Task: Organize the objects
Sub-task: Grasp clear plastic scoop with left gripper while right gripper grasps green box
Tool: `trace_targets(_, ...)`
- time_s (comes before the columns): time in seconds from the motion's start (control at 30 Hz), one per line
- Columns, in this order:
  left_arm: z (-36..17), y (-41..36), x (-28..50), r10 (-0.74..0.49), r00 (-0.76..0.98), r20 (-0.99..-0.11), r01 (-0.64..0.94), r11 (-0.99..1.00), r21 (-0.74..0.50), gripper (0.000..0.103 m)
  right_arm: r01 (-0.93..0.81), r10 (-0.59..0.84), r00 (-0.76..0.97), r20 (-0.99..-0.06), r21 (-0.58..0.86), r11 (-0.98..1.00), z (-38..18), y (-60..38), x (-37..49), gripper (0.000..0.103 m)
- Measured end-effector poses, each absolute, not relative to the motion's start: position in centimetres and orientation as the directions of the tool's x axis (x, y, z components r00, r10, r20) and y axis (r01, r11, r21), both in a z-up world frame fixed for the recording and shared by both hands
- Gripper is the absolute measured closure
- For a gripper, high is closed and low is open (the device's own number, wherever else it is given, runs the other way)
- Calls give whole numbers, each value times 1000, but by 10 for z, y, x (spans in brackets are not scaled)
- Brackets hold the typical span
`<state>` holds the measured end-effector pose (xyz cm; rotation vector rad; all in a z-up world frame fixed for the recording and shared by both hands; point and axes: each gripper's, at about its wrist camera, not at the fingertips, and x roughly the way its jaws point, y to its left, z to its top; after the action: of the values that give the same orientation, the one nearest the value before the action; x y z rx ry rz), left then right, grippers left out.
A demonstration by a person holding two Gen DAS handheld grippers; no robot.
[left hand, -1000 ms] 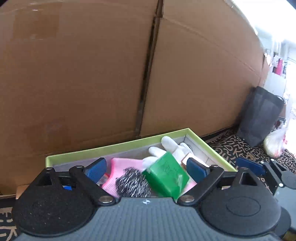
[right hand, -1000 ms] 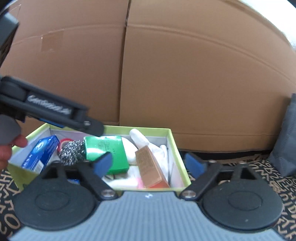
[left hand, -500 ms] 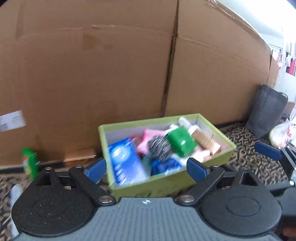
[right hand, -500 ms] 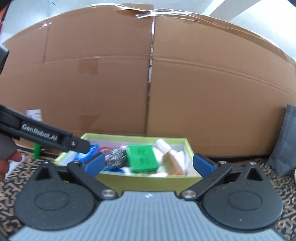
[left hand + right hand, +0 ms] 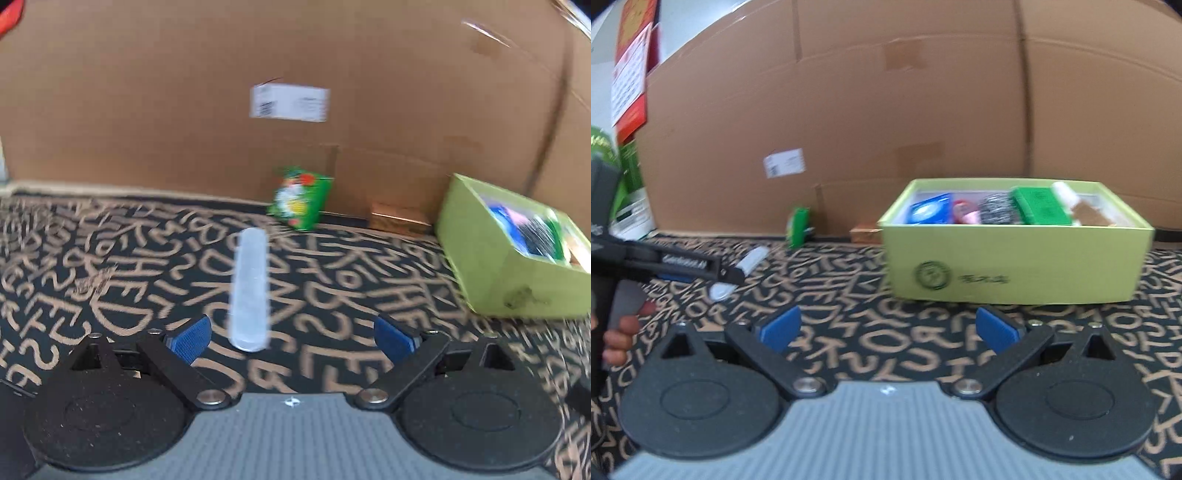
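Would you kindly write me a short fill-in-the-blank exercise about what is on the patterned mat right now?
1. The left gripper has its jaws ____, with nothing held between them.
2. The pale tube lies on the ____ ahead of the left gripper.
3. The steel scourer sits inside the ____ box.
4. The right gripper holds ____.

Missing words: open; mat; green; nothing

box (image 5: 1015, 266): lime green, dark round emblem on its side
cloth (image 5: 110, 266): black, tan letter pattern
tube (image 5: 249, 291): translucent white
carton (image 5: 301, 197): green, white and red print
wall (image 5: 886, 110): brown cardboard, white label
scourer (image 5: 996, 209): silver-grey
gripper pads (image 5: 779, 328): blue
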<state>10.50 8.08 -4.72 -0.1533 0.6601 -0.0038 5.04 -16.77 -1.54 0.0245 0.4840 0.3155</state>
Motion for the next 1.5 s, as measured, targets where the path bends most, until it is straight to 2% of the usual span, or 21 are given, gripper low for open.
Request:
trace_targets(0.1,-57,96,128,-52,768,-638,-82,981,-178,7,-328,330,826,-457,86,941,-14,-150,52,0)
trace_targets(0.2,-69,97,150,-53,746,-664,-81,982,-169,15,-347,338,821,-460,66,935,-10,-138,54,0)
trace_targets(0.27,-71,93,155,-38,758,-651,-62,990,-129,22,-362,348,816,-461,63,930,-8,-132,55,0)
trace_targets(0.3,-71,92,157,-35,758,-651,-48,993,-109,36,-365,351,815,-461,62,929,-7,-129,57,0)
trace_targets(0.33,-72,91,160,-35,759,-650,-30,996,-89,58,-368,353,814,-461,60,928,-7,-126,60,0)
trace_targets(0.37,-72,90,162,-37,762,-647,-10,998,-69,73,-371,355,812,-463,60,927,-6,-124,64,0)
trace_targets(0.6,-81,106,150,-93,788,-609,46,995,-92,74,-427,430,775,-462,118,896,2,-92,113,2)
trace_targets(0.7,-83,104,146,-91,803,-589,58,996,-74,74,-486,477,736,-481,114,866,4,-64,151,13)
trace_targets(0.77,-83,106,144,-98,804,-586,61,995,-82,74,-499,469,729,-498,83,863,1,-42,180,27)
trace_targets(0.83,-82,108,142,-99,802,-590,58,994,-88,74,-496,449,733,-512,50,867,-5,-22,209,35)
trace_targets(1.03,-83,107,140,-87,805,-588,56,996,-70,74,-448,413,727,-549,77,891,-31,15,284,47)
trace_targets(1.1,-83,108,140,-93,804,-587,60,995,-76,74,-437,420,721,-551,109,893,-38,20,298,57)
trace_targets(1.13,-83,109,140,-98,804,-587,59,995,-84,74,-440,429,714,-554,121,890,-41,22,302,79)
trace_targets(1.2,-83,112,141,-109,802,-587,57,993,-107,74,-456,440,712,-547,117,882,-42,21,298,84)
trace_targets(1.3,-83,113,139,-112,802,-587,47,991,-124,74,-462,405,769,-495,9,887,-33,9,263,85)
trace_targets(1.4,-82,108,138,-93,803,-588,45,994,-95,74,-465,348,821,-453,-178,867,-28,-12,210,85)
trace_targets(1.5,-82,101,137,-73,806,-587,55,997,-49,74,-514,317,822,-473,-376,771,-42,-23,152,84)
